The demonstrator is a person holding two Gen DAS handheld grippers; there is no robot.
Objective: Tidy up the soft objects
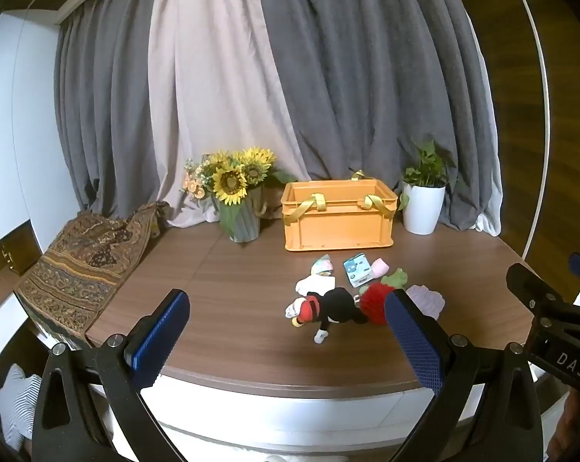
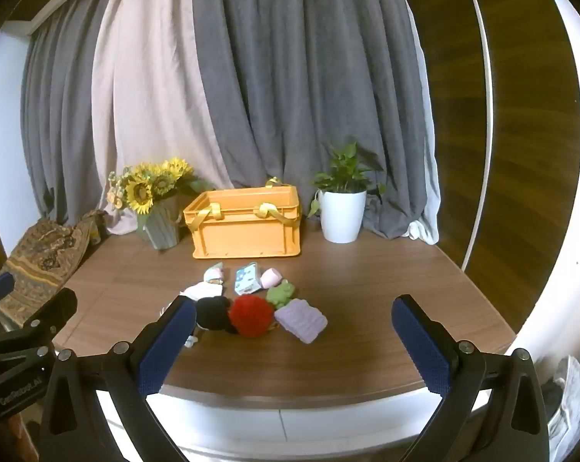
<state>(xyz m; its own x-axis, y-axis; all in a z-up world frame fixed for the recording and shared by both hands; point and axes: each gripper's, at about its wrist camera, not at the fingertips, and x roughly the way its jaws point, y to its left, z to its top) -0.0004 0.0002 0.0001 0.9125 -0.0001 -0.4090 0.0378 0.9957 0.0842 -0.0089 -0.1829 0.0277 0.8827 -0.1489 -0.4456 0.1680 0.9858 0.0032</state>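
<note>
Looking along the left gripper (image 1: 288,331), its blue pads stand wide apart with nothing between them, held over the near edge of the table (image 1: 228,288). Just beyond the gap lies a black plush doll (image 1: 328,310); a red pompom (image 1: 374,304) sits by the right pad, and an orange crate (image 1: 338,217) stands farther ahead.

From the right wrist, the right gripper (image 2: 293,333) is equally spread and empty. The soft pile lies ahead toward its left pad: red pompom (image 2: 250,315), lilac knit piece (image 2: 300,319), green toy (image 2: 281,293). The orange crate (image 2: 246,227) stands beyond them, with a white potted plant (image 2: 343,215) to its right.
</note>
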